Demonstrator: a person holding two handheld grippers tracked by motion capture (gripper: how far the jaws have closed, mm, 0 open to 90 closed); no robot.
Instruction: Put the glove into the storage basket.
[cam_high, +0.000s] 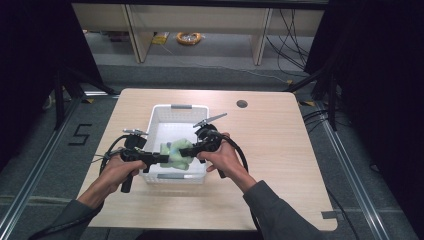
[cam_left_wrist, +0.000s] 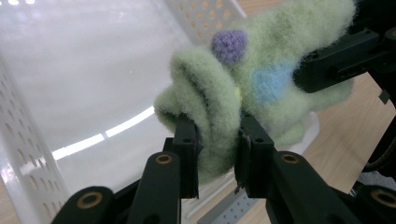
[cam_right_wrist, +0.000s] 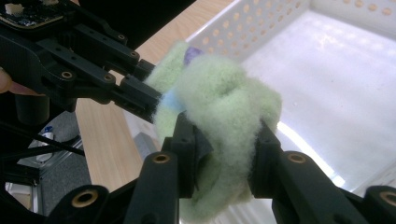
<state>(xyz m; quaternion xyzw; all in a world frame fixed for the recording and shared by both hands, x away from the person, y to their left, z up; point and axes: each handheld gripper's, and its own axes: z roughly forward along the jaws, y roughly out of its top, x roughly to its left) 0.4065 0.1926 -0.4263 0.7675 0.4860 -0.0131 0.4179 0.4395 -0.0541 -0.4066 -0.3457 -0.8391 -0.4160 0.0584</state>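
Pale wood surface (cam_high: 280, 150) carries a white perforated basket (cam_high: 179, 107), and we hold a fuzzy green cloth (cam_high: 176, 152) over its near end. Our left hand-held gripper (cam_left_wrist: 217, 140) clamps one fold of it; our right hand-held gripper (cam_right_wrist: 227, 140) clamps another fold, both pairs of jaws pressing into the fleece.

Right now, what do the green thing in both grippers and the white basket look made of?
Green thing: soft fuzzy fleece or plush by its nap, with purple and blue patches; it bunches between the jaws. White basket: likely rigid moulded plastic, smooth and slightly glossy, with perforated walls.
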